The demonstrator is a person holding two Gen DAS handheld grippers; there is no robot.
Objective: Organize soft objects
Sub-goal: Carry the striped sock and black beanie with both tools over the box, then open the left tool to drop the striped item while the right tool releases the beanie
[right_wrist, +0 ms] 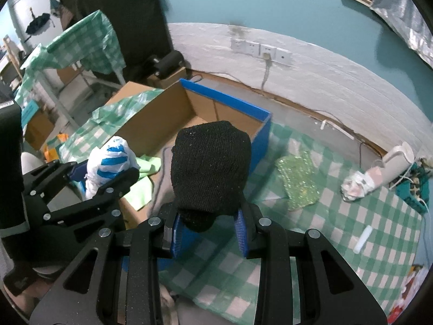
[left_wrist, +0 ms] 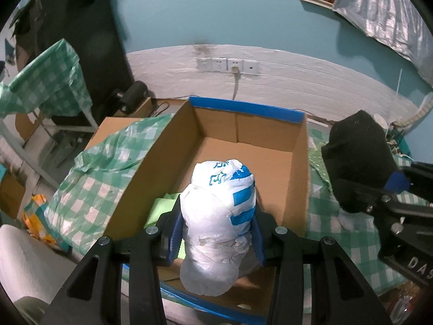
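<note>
Left gripper: clamped on the bag, a wad of white plastic with blue print, pinched at its waist by both blue pads.
Right gripper: clamped on the hat, a black knit bundle, gripped low so that most of it stands above the jaws.
Bag, place: held over the near part of the open box; in the right wrist view it is seen at 9 o'clock from the hat.
Hat, place: held over the box's near right corner, at 3 o'clock from the bag in the left wrist view.
Box: cardboard with a blue rim, set on the checked cloth; a green cloth lies inside at 9 o'clock from the bag.
Handling: both are judged light and squashy; the bag is probably slippery, so a mid-body hold is best; the knit gives more purchase.
Hedge: what the bag contains cannot be made out.
Step judged: both bundles about to be dropped into the box.
</note>
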